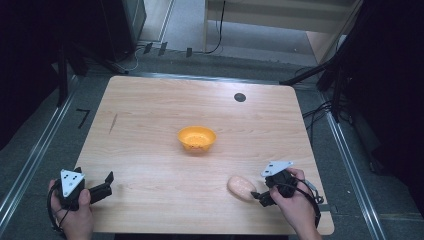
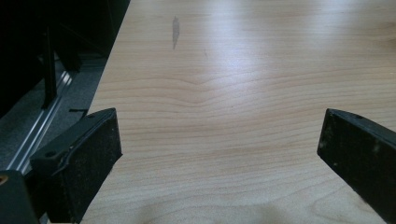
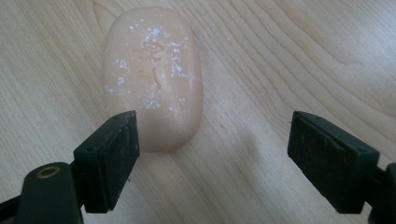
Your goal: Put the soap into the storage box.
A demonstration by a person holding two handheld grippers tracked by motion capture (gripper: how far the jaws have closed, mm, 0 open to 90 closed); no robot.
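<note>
Right hand-held gripper gaping, soap stamped

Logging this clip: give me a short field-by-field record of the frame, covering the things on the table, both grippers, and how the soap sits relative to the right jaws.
surface: wooden table
soap: pale peach bar of soap, lying flat near the front right edge
bowl: orange bowl, mid-table, apart from the soap
right gripper: right gripper, jaws open, pointed at the soap
soap vs jaws: near end just ahead of the left-hand jaw, off-centre; not gripped
left gripper: left gripper, jaws open, nothing between them, at the front left edge
</note>
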